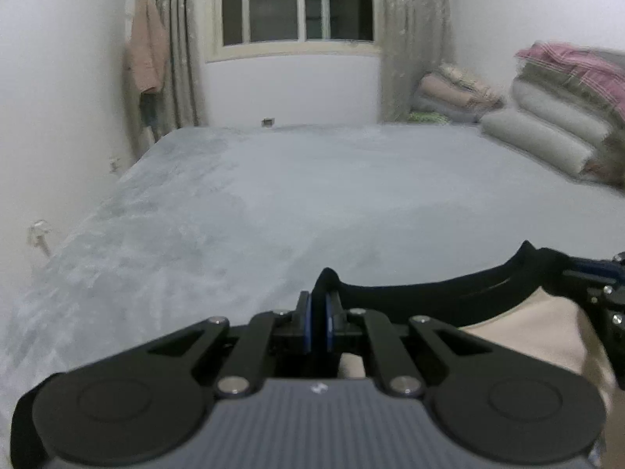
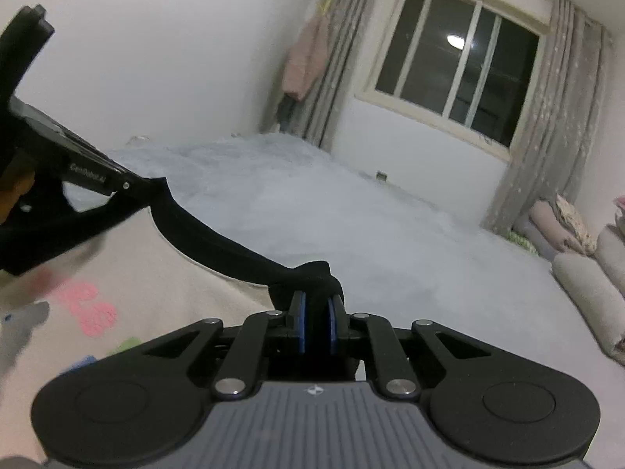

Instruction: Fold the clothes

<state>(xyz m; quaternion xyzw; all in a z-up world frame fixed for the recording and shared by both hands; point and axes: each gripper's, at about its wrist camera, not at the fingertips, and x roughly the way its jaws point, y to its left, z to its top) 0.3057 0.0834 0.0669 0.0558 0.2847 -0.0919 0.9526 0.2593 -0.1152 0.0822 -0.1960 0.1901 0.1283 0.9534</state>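
Over the grey bed (image 1: 273, 195), both claws, left claw (image 1: 318, 322), right claw (image 2: 316, 324), pinching the shirt's black collar (image 2: 234, 250), print apparently blurred, cut off.

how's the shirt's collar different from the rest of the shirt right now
The collar is black; the shirt body is cream.
The collar is a narrow plain band pinched by both hand-held grippers, left and right; the body is broad, hangs ungripped, and carries pink lettering.
Both belong to one garment held above the grey bed.
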